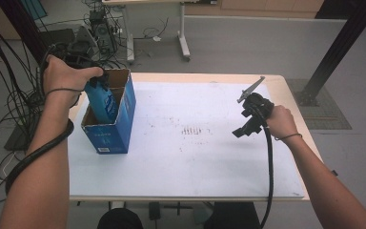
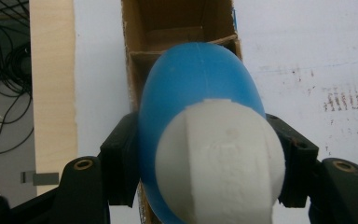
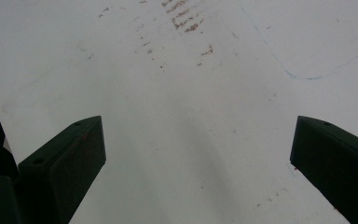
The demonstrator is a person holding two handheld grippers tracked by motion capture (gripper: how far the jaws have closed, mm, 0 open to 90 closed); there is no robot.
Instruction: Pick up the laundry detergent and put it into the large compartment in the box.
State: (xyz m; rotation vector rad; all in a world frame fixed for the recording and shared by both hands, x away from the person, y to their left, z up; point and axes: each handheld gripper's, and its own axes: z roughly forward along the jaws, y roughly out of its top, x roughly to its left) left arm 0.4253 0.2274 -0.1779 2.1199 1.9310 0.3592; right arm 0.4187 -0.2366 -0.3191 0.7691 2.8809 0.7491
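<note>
Tongs first: from the high view, the left gripper point(image 1: 95, 78) sits at ten o'clock on the table point(image 1: 181, 181), clenched on a blue bottle point(image 1: 104, 102) whose lower part is already inside the open box point(image 1: 124, 119), while the right gripper point(image 1: 249, 119) hangs at three o'clock over the white mat point(image 1: 186, 157), jaws spread and holding nothing. The box stands on its own near the left edge of the mat with no hand steadying it, so a sideways shove from the bottle could tip or slide it toward the edge. Looking along the left gripper point(image 2: 205, 158), its jaws press both sides of the bottle point(image 2: 196, 88) just below the white cap point(image 2: 219, 158); ahead lies a cardboard divider point(image 2: 182, 49) across the box point(image 2: 135, 42). The likely trouble here is the bottle's base catching on that divider or a wall and jamming, or the smooth rounded body slipping in the grip if pushed hard. Through the right gripper point(image 3: 198, 154) the released jaws frame bare, stained mat point(image 3: 191, 93), too far off to brace the box in time.
</note>
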